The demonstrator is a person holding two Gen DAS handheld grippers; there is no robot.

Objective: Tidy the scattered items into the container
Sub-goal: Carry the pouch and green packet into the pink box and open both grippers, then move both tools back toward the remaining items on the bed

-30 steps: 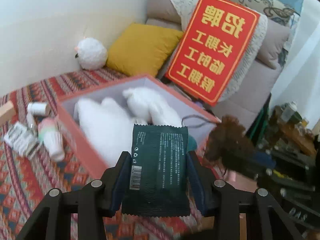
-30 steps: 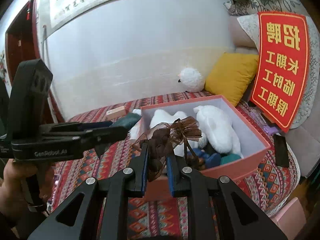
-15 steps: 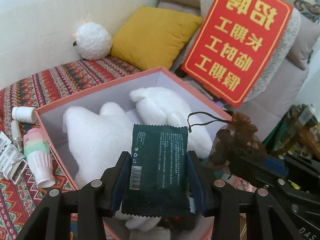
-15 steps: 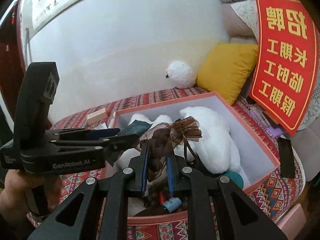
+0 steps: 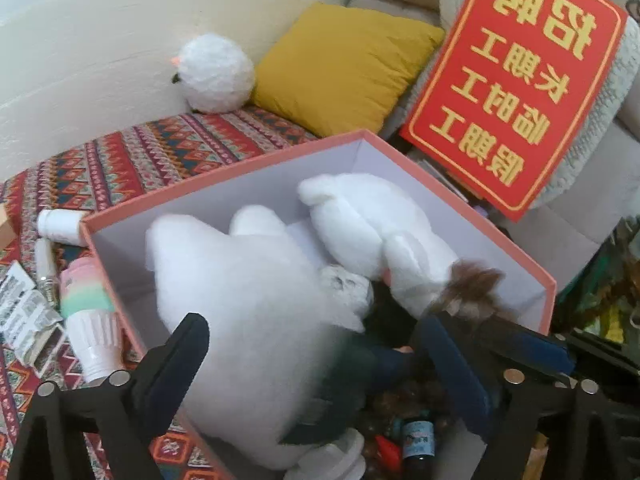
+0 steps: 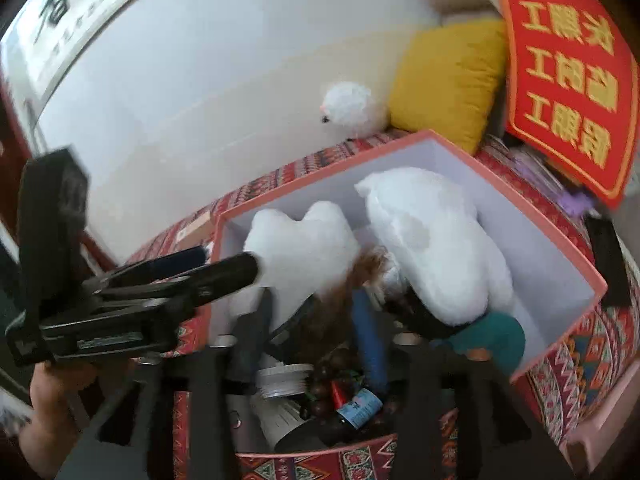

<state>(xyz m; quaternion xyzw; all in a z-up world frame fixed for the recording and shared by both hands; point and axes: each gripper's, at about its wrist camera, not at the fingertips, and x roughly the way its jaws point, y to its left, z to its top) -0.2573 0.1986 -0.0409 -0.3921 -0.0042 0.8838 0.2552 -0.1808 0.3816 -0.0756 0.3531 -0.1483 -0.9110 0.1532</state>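
Left fingers: the left gripper has its fingers spread wide over the near end of the pink box, with nothing between them.
Dark green packet: the dark green packet lies blurred just below the spread fingers, against the heart-shaped white plush, inside the box.
Right fingers: the right gripper is blurred; its fingers stand apart around the brown organza pouch, and whether they touch it cannot be told.
Box contents: a second white plush lies toward the far wall; at the near end lie a small bottle with a blue label, dark round beads, a white ribbed lid and a teal object.
Outside the box: on the patterned cloth to the box's left lie a pastel striped cup, a white bottle and printed boxes.
Surroundings: a round white plush ball and a yellow cushion sit by the wall; a red sign leans behind the box.
Person: a hand grips the left gripper's handle in the right wrist view.
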